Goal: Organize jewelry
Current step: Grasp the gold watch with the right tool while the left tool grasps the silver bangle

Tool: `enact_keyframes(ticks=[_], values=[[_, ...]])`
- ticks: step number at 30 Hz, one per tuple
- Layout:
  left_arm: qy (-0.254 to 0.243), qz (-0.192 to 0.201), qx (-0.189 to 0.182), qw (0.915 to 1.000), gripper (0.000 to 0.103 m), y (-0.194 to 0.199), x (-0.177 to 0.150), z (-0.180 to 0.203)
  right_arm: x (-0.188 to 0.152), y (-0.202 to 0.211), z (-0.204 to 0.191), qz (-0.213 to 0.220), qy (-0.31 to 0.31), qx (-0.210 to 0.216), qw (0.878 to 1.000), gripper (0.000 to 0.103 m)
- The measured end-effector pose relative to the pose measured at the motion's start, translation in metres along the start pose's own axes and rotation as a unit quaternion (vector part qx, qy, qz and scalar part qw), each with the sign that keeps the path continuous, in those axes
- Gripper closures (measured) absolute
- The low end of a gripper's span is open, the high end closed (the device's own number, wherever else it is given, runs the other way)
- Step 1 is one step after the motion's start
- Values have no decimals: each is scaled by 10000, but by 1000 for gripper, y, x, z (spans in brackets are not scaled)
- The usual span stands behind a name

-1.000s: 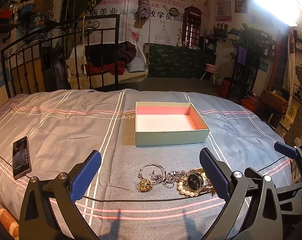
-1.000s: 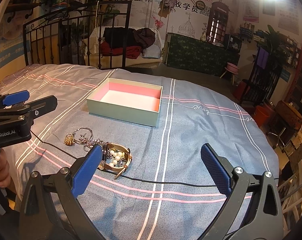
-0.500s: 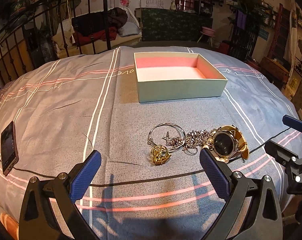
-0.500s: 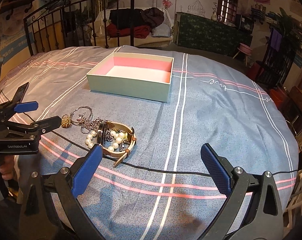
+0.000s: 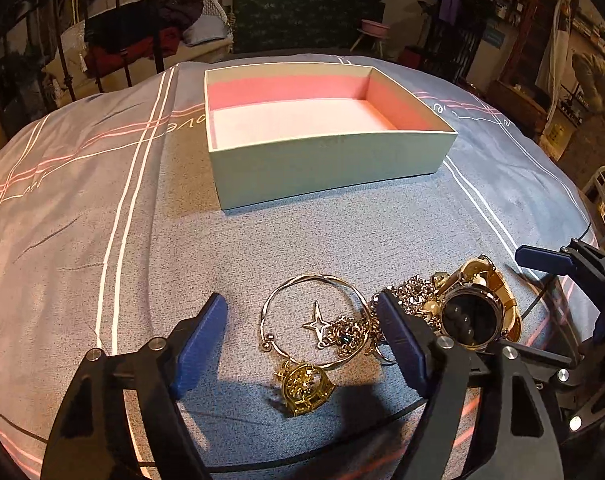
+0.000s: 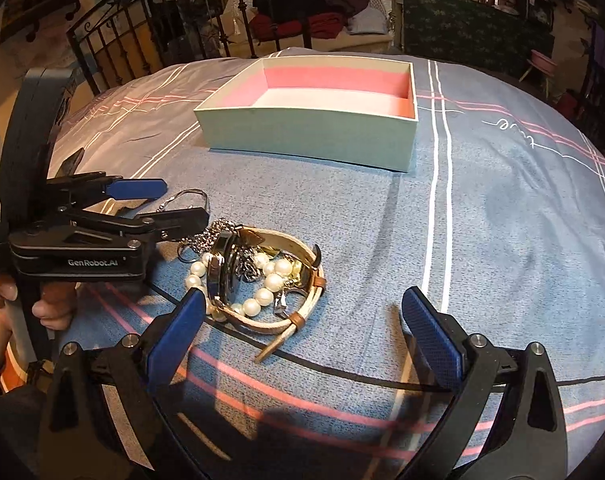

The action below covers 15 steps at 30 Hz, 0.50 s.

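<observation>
The left tongs [image 5: 302, 340] stand wide open and hold nothing, their blue pads [image 5: 200, 344] on either side of a thin gold bangle [image 5: 312, 320] with a star charm, low over the bedspread [image 5: 82, 220], which looks like the line-up for a first pick. The right tongs [image 6: 302, 332] are just as wide and empty, set near the watch [image 6: 262, 280] and pearl string [image 6: 262, 280], likely waiting their turn. All the jewelry lies in one tangled heap: bangle, gold cage pendant [image 5: 304, 386], chain [image 5: 406, 300], watch, pearls. Beyond it sits the open box [image 5: 326, 160], pink inside and empty, placed within easy reach as the destination.
</observation>
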<state>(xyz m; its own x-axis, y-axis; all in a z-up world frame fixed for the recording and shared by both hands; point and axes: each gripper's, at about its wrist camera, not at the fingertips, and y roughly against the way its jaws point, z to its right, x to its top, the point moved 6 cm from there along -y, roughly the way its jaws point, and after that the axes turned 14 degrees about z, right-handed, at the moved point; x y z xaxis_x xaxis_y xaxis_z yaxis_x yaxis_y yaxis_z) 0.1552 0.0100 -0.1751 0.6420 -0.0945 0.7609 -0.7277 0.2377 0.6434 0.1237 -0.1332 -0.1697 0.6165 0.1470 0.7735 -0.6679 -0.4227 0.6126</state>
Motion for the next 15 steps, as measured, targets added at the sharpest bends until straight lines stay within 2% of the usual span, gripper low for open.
enact_keyframes(ticks=[1,2,5,7,8,9,15], values=[[-32,23,-2,10000,45,0,0,2,2,-1,-2,6,-64,94,9999,6],[-71,16,5,10000,49,0,0,3,4,-3,-4,0,-124,192,9997,6],[-136,59,53,9999,49,-1,1,6,8,-11,-11,-76,-162,383,9991,13],[-113,78,58,9999,49,-1,2,6,8,-20,-15,-228,-165,468,9985,25],[-93,86,58,9999,49,0,2,6,7,-25,-16,-324,-144,459,9983,39],[-69,93,56,9999,49,0,3,6,5,-27,-16,-363,-53,351,9987,47],[-18,178,114,9998,49,4,10,8,7,-19,-8,-213,32,186,9996,52]])
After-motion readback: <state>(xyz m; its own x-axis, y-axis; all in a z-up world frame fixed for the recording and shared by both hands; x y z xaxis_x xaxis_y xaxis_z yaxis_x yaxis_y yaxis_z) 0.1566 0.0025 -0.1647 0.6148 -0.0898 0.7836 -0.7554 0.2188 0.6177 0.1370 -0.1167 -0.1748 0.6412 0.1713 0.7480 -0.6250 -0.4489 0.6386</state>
